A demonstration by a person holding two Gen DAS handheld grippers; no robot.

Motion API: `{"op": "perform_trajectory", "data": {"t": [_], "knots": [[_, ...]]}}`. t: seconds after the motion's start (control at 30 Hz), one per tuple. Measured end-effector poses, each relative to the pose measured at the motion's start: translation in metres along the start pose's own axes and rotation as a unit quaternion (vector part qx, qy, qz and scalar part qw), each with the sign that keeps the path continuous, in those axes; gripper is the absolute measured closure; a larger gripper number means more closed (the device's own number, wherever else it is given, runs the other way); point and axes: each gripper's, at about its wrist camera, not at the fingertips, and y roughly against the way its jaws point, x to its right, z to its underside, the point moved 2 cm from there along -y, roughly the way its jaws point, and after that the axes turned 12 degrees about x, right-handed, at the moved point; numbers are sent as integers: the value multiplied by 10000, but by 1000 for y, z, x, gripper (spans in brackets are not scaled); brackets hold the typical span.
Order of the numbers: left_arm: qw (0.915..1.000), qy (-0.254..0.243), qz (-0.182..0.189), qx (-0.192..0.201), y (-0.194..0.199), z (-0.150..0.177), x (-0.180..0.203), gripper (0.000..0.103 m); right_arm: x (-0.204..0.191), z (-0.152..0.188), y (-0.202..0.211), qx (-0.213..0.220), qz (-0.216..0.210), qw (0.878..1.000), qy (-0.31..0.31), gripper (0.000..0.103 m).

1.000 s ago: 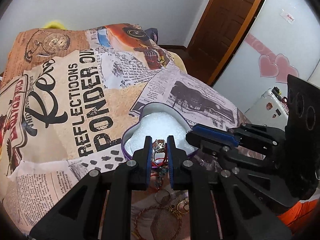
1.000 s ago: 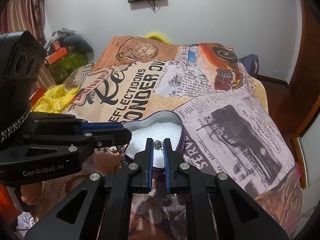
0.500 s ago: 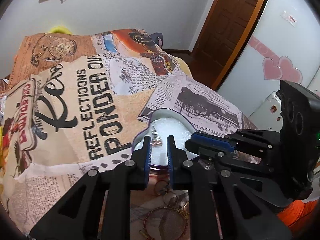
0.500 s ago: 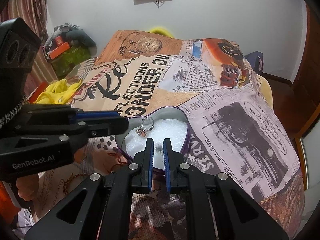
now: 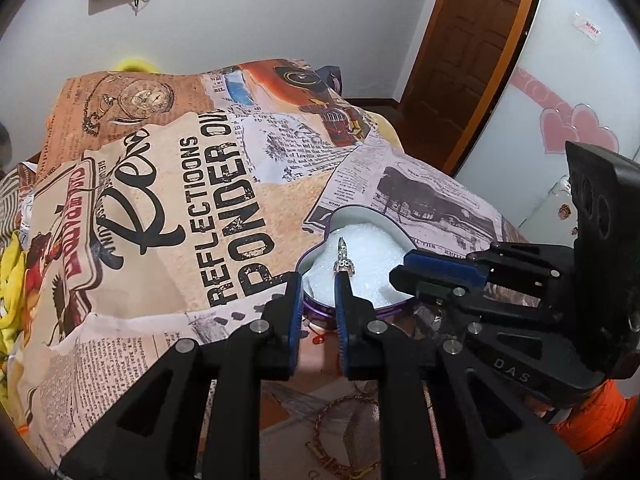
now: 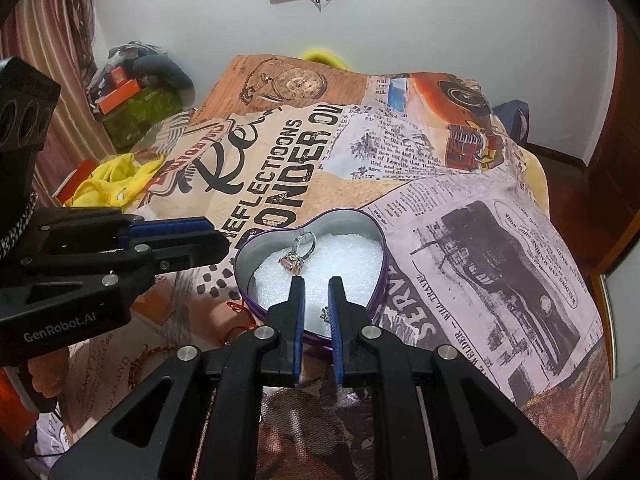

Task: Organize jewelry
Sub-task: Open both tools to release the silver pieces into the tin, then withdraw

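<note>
Resting now on the white foam of the heart tin [image 6: 372, 236], ring [image 6: 298, 254] dropped; left gripper [image 5: 318, 280] and right gripper [image 6: 314, 284] both narrowly parted, empty; fetch another piece.

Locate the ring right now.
In the right wrist view, the ring rests on the white foam in the left part of the heart-shaped tin, just beyond the right gripper.

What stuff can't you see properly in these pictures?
- Small silver piece in the heart tin: right wrist view, mostly hidden behind the right gripper finger.
- Ring: left wrist view, its stone is too small and seen edge-on; the right wrist view shows a pink stone.
- Bracelet: left wrist view, partly covered by the left gripper body.
- Red cord: right wrist view, its end runs under the black fingers.
</note>
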Motion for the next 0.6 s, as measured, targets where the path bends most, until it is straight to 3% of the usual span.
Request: {"op": "perform_trajectory", "data": {"t": [0.17, 0.5, 0.6], "knots": [[9998, -130, -151, 92, 9, 1, 4, 79, 0, 0, 6, 70, 45, 10000, -35, 76], [9992, -209, -271, 214, 37, 4, 13, 71, -7, -5, 31, 226, 131, 9997, 40, 76], [9988, -266, -317, 273, 48, 6, 18, 69, -10, -5, 39, 270, 147, 9995, 44, 70]]}}
